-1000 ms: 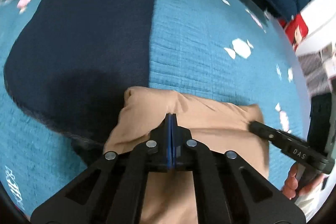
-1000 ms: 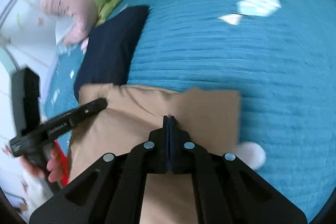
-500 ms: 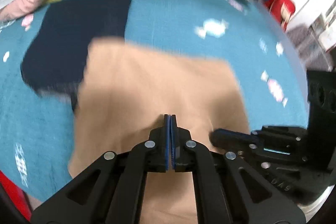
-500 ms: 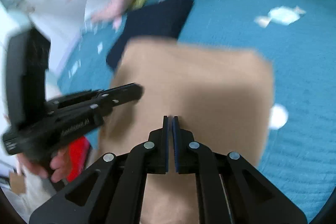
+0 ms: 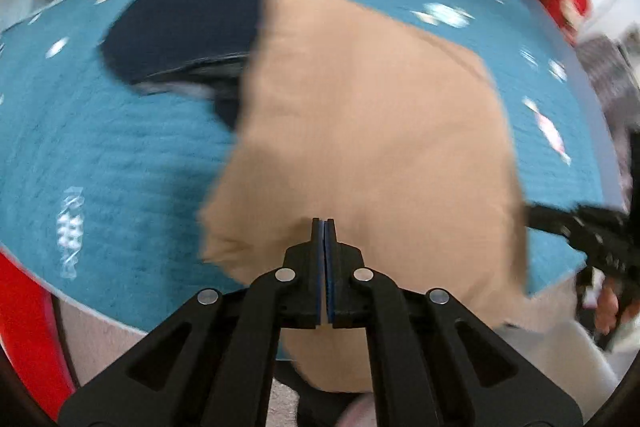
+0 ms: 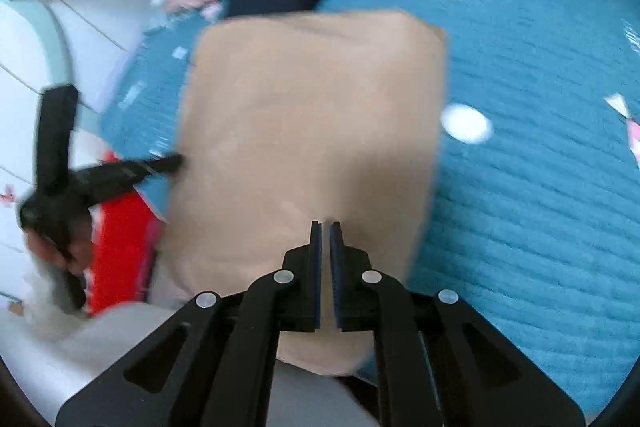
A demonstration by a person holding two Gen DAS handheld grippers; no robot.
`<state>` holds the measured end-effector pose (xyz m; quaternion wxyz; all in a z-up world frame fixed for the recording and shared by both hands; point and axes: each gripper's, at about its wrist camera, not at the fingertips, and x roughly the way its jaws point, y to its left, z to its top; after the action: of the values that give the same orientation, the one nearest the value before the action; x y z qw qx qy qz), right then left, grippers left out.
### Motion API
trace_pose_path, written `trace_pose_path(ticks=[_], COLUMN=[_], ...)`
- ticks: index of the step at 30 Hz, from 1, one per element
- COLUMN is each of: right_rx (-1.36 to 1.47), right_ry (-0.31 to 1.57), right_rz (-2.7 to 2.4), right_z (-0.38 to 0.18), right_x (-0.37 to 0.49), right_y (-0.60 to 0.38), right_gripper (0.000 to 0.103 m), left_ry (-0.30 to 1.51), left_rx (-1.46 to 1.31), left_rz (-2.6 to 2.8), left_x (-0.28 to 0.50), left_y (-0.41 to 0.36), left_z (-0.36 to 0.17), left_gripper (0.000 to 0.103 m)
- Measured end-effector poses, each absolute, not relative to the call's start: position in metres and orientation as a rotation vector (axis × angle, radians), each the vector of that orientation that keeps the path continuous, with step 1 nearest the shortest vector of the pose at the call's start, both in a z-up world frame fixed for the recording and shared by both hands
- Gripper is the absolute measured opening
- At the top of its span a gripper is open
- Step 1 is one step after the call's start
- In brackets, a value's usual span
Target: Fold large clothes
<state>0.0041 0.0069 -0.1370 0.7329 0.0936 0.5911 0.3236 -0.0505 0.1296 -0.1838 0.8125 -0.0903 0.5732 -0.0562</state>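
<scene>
On the teal bedspread (image 5: 120, 147), the folded tan garment (image 5: 372, 131) lies lengthwise away from both cameras. The left gripper (image 5: 324, 223) is closed, empty; the right gripper (image 6: 325, 225) is slightly parted, gripping nothing.

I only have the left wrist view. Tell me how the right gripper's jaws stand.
Observer: The right gripper shows a narrow gap between its pads, so it is open. The tan garment lies beyond them, and I see nothing pinched.
Operator: Now say where my left gripper sits, seen from the right wrist.
Observer: The left gripper has its tip at the garment's left edge. Blur hides whether it touches.
Operator: Report what lies right of the garment.
Observer: Teal bedspread, with a round white patch close to the garment's right edge.
</scene>
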Motion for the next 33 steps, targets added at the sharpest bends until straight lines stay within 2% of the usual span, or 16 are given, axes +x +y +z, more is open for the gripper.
trace_pose_path(ticks=[5,8,15,16,17,18,19,20,21,27,31,33], right_rx=[0.156,0.172,0.183,0.175,0.177,0.179,0.19,0.204,0.233,0.404,0.544,0.633], right_ry=[1.423,1.543,1.566,1.555,1.548,1.545,1.53,1.497,1.426,1.391,1.456,1.475], right_rz=[0.811,0.76,0.668,0.65,0.647,0.645,0.628,0.604,0.573,0.605,0.674,0.746], right_z=[-0.166,-0.194,-0.188,-0.183,-0.178,-0.174,-0.171,-0.166,-0.159,-0.177,-0.216,-0.227], right_x=[-0.002,-0.008,-0.023,-0.021,-0.02,-0.018,-0.016,-0.014,-0.009,0.027,0.051,0.052], right_y=[0.036,0.016,-0.031,-0.037,-0.04,-0.045,-0.051,-0.055,-0.063,-0.074,-0.062,-0.066], right_gripper=[0.006,0.0,0.001,0.007,0.008,0.018,0.054,0.077,0.096,0.095,0.095,0.095], left_ry=[1.3,1.368,1.43,1.422,1.411,1.405,1.386,1.355,1.291,1.22,1.335,1.351], left_rx=[-0.11,-0.15,-0.109,-0.114,-0.133,-0.15,-0.17,-0.181,-0.201,-0.376,-0.597,-0.702], left_rz=[-0.222,-0.206,0.021,0.028,0.031,0.032,0.031,0.025,-0.004,-0.221,-0.378,-0.474], left_x=[-0.061,-0.074,-0.101,-0.103,-0.102,-0.1,-0.096,-0.091,-0.086,-0.055,-0.027,-0.016], left_y=[0.097,0.112,0.177,0.184,0.192,0.196,0.203,0.209,0.214,0.231,0.24,0.248], left_z=[-0.206,-0.224,-0.227,-0.223,-0.219,-0.217,-0.212,-0.205,-0.197,-0.204,-0.254,-0.268], left_gripper=[0.003,0.003,0.004,0.005,0.015,0.045,0.065,0.091,0.091,0.091,0.091,0.097])
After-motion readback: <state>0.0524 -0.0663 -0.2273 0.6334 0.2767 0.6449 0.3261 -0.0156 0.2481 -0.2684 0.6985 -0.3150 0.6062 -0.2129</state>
